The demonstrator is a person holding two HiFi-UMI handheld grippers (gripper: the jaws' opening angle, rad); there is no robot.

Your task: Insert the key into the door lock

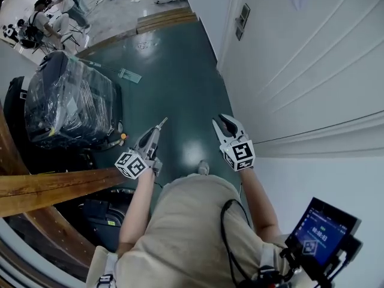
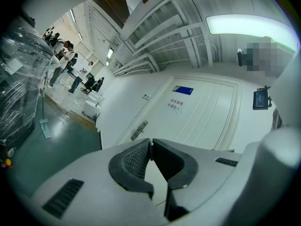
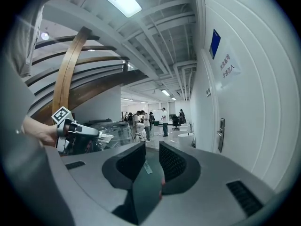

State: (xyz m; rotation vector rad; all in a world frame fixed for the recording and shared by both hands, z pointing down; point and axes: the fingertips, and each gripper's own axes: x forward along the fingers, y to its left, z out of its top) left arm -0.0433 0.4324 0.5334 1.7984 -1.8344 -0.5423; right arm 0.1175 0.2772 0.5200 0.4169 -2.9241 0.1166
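**Left tool**: jaws closed tip to tip. They pinch the key, which shows only as a thin pale sliver past the tips. The tool is held level, pointing along the door wall. Its cube carries black-and-white square codes, no letters.

**Right tool**: jaws parted and holding nothing; only floor shows through the gap. It is tipped slightly down, beside the left tool and apart from it.

**Lock**: a long upright plate with a lever, at the door's far edge. It is well ahead of both tools, and neither touches it.

**Door**: white with grooved panels, on the person's right.

**Writing**
- Blue plate, high on the door: print too small to read.
- Notice, a paper sheet just below the plate: two short lines of characters, not legible.
- Screen, at the person's right side: lit blue with pale characters and a square code, unreadable.

**Edges and room**
- Floor: dark green and glossy. An open strip runs from the tools toward the lock, between the door wall and the case.
- Case: black, wrapped in film, at the strip's left.
- Mop: lying flat near the case's far corner.
- Beam: wood, slanting across the lower left, close to the left tool's cube.
- Step: wood, crossing the strip's far end near the lock.
- People: beyond the step, on paler flooring.
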